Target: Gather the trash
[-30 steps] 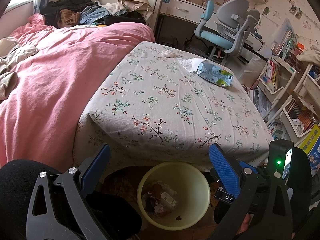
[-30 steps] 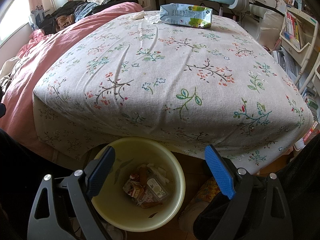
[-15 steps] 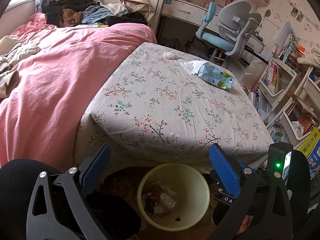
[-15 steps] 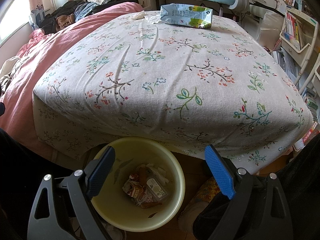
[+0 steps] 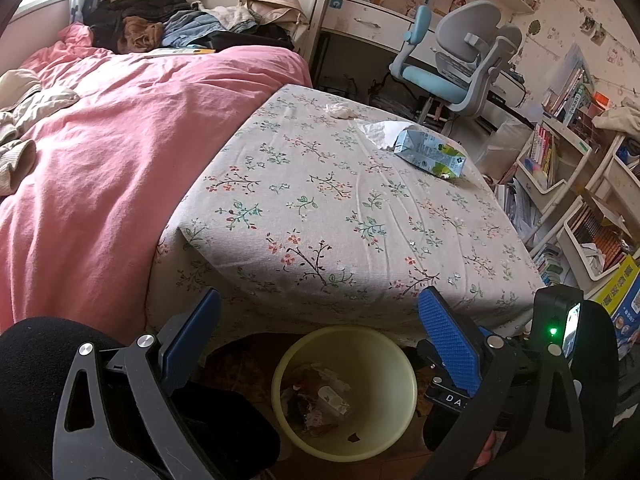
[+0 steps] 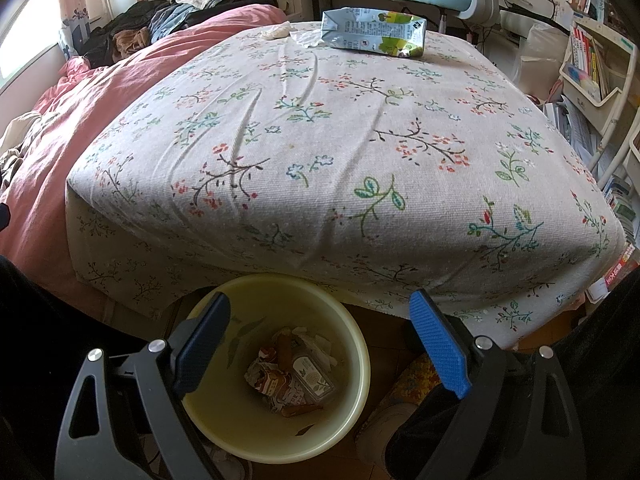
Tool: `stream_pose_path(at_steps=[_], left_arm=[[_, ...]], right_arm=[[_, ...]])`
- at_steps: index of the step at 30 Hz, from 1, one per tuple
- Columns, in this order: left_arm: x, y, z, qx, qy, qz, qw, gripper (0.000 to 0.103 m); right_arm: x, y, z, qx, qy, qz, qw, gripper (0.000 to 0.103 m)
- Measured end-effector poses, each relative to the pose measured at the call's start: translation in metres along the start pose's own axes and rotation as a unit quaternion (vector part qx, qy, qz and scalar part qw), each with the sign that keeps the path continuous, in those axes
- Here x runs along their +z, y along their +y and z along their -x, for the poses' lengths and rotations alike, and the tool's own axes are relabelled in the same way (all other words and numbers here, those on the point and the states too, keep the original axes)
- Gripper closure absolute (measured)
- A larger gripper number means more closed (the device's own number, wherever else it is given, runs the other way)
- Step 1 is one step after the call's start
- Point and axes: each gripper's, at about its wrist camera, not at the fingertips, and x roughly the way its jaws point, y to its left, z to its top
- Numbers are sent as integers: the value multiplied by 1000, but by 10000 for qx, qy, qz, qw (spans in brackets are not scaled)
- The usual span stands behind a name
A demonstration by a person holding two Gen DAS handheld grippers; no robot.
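Right wrist view: the right gripper (image 6: 320,340) is seen spread wide and empty above a yellow bin (image 6: 352,424) on the floor, near the edge of a flowered table (image 6: 340,152). A flattened carton (image 6: 374,32), a tissue (image 6: 306,38) and a crumpled wad (image 6: 276,32) lie at the far side. The left gripper (image 5: 318,334) is likewise spread and empty. A thin tissue could be missed or dragged off the far edge; the cloth could be pinched along with it. Bin contents are hard to identify, and the floor beyond the table is hidden.
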Motion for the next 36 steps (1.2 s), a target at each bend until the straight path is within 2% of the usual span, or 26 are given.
stream_pose_path(at_steps=[36], left_arm=[[0, -3, 1, -49, -28, 71, 10000, 7]], right_arm=[[0, 8, 3, -72, -107, 146, 9998, 16]])
